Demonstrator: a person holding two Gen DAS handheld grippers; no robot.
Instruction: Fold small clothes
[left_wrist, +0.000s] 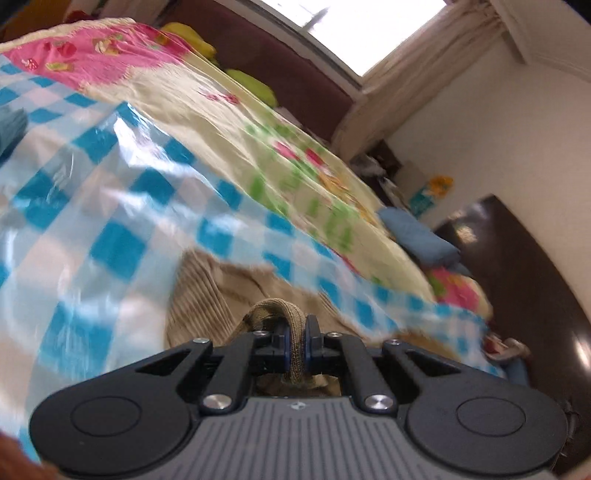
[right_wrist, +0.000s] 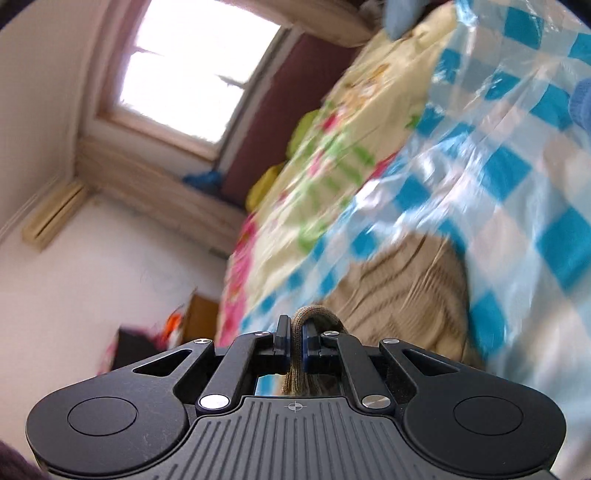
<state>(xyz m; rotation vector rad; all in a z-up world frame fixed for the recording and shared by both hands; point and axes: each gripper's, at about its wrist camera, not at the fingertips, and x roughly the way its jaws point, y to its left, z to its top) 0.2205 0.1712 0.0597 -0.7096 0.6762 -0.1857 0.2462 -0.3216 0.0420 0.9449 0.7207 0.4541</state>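
Bed (left_wrist: 207, 99) under checkered plastic sheet (left_wrist: 92, 206), tan garment (left_wrist: 207, 291).

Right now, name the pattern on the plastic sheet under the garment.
Blue-and-white checks on the plastic sheet; clearest in left wrist view.

Bright daylight through a window (right_wrist: 192, 79) set in white walls (right_wrist: 74, 266). Below the window, a maroon headboard (right_wrist: 291, 96), then a bed under a floral quilt (left_wrist: 229, 110). Dark, glossy furniture (left_wrist: 535, 266), possibly a cabinet, well away from the window.
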